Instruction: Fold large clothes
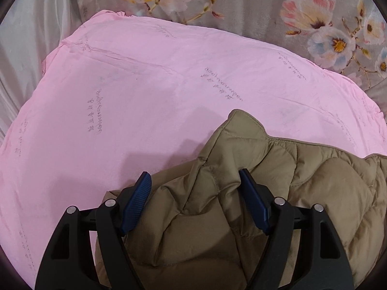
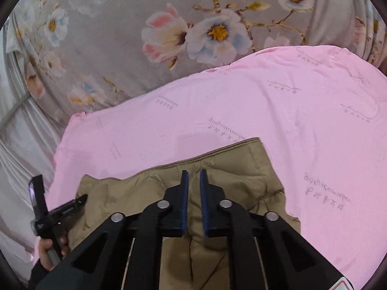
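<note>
- Left wrist view shows a quilted khaki jacket (image 1: 217, 212) filling the lower right of the frame, puffy, with stitched wavy panels and a folded flap pointing toward the centre.
- It lies on a pink sheet (image 1: 121, 96) that spreads over most of the picture; a grey floral bedcover (image 1: 278, 7) runs along the top and pale satin fabric (image 1: 29, 36) along the left edge.
- The left tongs (image 1: 196, 181) stand wide, their blue ribbed pads on either side of a raised ridge of the jacket, with cloth bulging up between them; whether the pads press it cannot be told.
- Right wrist view has the jacket (image 2: 229, 169) at lower centre, its straight hem edge toward the middle of the frame and one squared corner right of centre.
- The right tongs (image 2: 194, 176) are narrow, a slim gap between the pads, above the jacket near that hem; a pinch on cloth cannot be confirmed.
- At lower left a hand (image 2: 52, 249) grips the other tool's handle.
- Faint cursive script and small characters repeat across the pink sheet (image 2: 314, 120); none is readable.
- Bare pink sheet lies open above and to the right of the jacket.
</note>
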Available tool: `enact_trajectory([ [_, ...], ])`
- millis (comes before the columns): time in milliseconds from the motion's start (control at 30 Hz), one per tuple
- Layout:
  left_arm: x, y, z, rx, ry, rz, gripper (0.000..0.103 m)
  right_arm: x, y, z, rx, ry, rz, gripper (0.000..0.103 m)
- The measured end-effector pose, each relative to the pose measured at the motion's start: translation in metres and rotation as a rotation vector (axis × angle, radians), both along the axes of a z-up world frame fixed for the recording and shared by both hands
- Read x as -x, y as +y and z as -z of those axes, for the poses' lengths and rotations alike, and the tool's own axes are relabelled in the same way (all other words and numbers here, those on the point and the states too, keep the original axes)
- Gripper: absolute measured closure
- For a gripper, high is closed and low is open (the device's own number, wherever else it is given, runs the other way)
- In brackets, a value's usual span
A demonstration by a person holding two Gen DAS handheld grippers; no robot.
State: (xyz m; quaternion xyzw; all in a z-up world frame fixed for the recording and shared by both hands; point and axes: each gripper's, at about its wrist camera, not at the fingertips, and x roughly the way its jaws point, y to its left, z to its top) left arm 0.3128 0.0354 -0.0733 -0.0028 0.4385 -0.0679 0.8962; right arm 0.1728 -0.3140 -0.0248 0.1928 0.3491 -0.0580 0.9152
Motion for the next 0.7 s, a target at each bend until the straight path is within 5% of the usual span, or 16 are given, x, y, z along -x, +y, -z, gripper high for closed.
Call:
enact_trajectory([
  [133,0.001,0.003,0.01,-0.018,-0.004,-0.012,0.029,-0.021,0.004,0.044,0.145,0.121,0.052,0.103],
  [400,0.005,0.004,0.021,-0.006,-0.033,-0.02,0.024,-0.009,-0.031,0.085,-0.026,0.11,0.116,0.103],
  [700,0.003,0.002,0.025,-0.025,-0.043,-0.028,0.021,-0.013,-0.036,0.095,-0.089,0.083,0.12,0.103],
])
